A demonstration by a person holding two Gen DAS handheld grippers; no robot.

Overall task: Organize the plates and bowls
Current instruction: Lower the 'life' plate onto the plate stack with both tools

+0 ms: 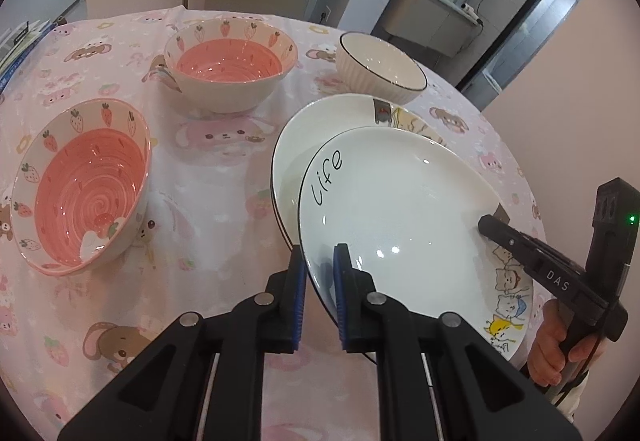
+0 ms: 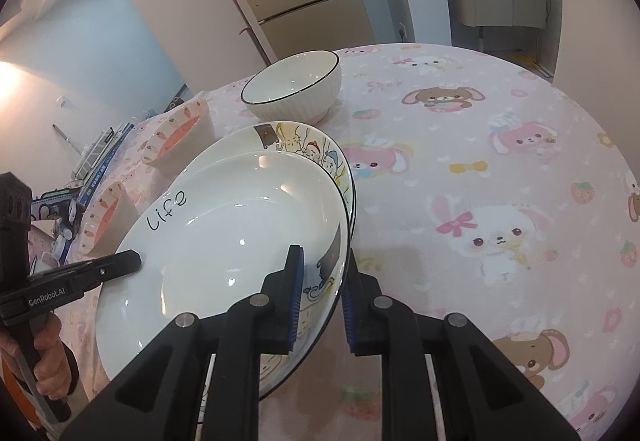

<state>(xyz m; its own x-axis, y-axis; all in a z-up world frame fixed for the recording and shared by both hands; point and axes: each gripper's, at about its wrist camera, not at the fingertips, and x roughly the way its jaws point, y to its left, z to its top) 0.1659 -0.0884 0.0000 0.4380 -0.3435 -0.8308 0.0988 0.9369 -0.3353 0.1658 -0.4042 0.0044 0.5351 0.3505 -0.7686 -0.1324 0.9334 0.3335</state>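
A white "Life" plate with cartoon cats on its rim is held tilted over a second matching plate that lies on the table. My left gripper is shut on the plate's near-left rim. My right gripper is shut on its opposite rim, and it shows in the left wrist view. The held plate overlaps the lower plate. Two pink strawberry bowls and a white ribbed bowl stand on the table.
The round table carries a pink cartoon tablecloth. Books lie at its far left edge. A fridge and kitchen counter stand behind the table. The right half of the cloth in the right wrist view holds no dishes.
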